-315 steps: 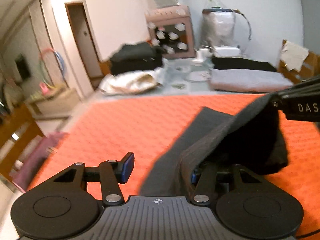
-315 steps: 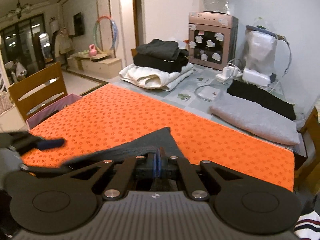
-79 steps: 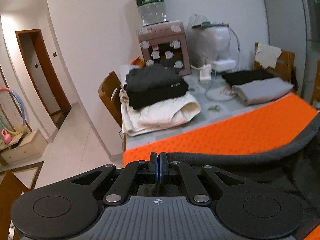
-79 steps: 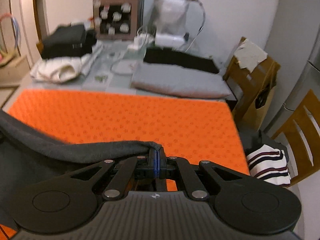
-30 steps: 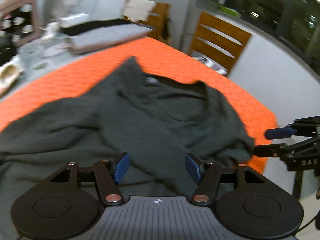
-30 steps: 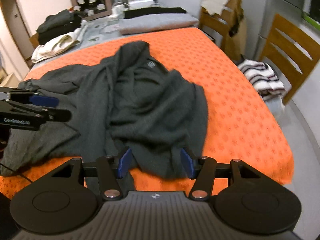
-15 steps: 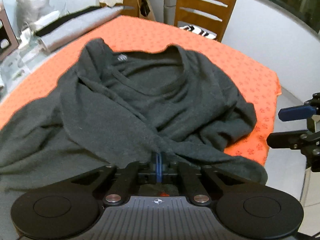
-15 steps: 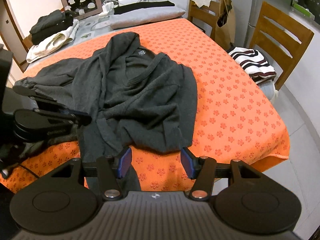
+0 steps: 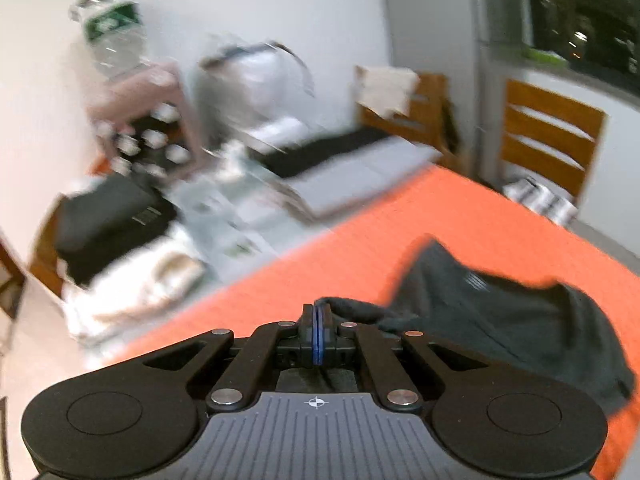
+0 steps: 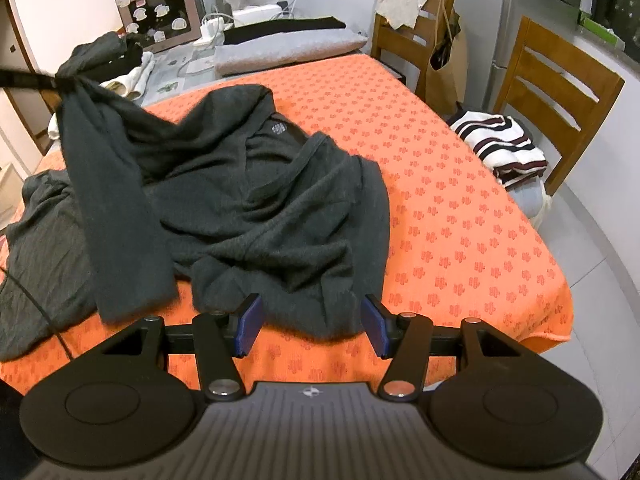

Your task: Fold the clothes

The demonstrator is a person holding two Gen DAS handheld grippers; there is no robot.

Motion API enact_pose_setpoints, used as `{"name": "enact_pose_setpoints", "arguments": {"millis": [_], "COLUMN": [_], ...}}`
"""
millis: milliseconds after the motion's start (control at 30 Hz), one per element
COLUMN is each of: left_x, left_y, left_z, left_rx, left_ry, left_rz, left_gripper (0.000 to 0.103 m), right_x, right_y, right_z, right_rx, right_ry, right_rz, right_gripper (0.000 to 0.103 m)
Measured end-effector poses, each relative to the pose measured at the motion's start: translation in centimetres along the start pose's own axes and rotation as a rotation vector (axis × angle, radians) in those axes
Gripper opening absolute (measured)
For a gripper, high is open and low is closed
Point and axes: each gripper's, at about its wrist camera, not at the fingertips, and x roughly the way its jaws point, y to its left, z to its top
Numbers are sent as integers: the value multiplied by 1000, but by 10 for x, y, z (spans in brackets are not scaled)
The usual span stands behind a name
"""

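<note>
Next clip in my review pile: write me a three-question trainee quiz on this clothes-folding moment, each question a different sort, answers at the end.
1. True or false: the left gripper is shut on a sleeve of the dark grey knit sweater.
2. Which holds nothing? A) left gripper B) right gripper
3. Fill in: the striped white and maroon garment lies on a wooden ____.

Key
1. True
2. B; its jaws are open over the orange patterned tablecloth.
3. chair
</note>
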Motion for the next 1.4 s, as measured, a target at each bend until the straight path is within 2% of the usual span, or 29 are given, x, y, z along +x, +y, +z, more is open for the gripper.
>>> {"name": "enact_pose_setpoints", "arguments": {"millis": [100,233,400,500,533,567,667,900,1067,1200,1400], "left_x": [3,18,53,77,83,89,92,99,113,130,165], "left_y": [33,73,108,122,127,131,134,97,71,54,29], "left_z": [24,49,61,57,54,51,40,10,-6,-8,-9], "left_rx": [-3,-10,-36,-55,-70,-88,-120,2,50,99,197], "left_ry": [-65,-101,-73,-45,-26,-4,30,90,119,139,176], "left_rz": [86,178,284,379,384,379,290,116,12,-67,-160], "left_gripper": [3,3,3,3,4,5,6,25,30,40,43], "right_x": [1,5,12,17,19,21,27,33,43,56,84], "right_y": [2,7,14,16,16,16,14,6,-2,-11,-19], "right_z": [6,13,18,19,19,20,22,41,60,75,95], "right_rx": [8,13,8,9,11,14,16,5,11,27,39], "right_ry": [-9,-10,0,10,13,16,21,2,-15,-23,-4], "right_rz": [-1,-1,-4,-12,-14,-17,-31,-49,-50,-42,-26], "right_gripper": [60,60,60,60,60,60,61,60,60,59,54]}}
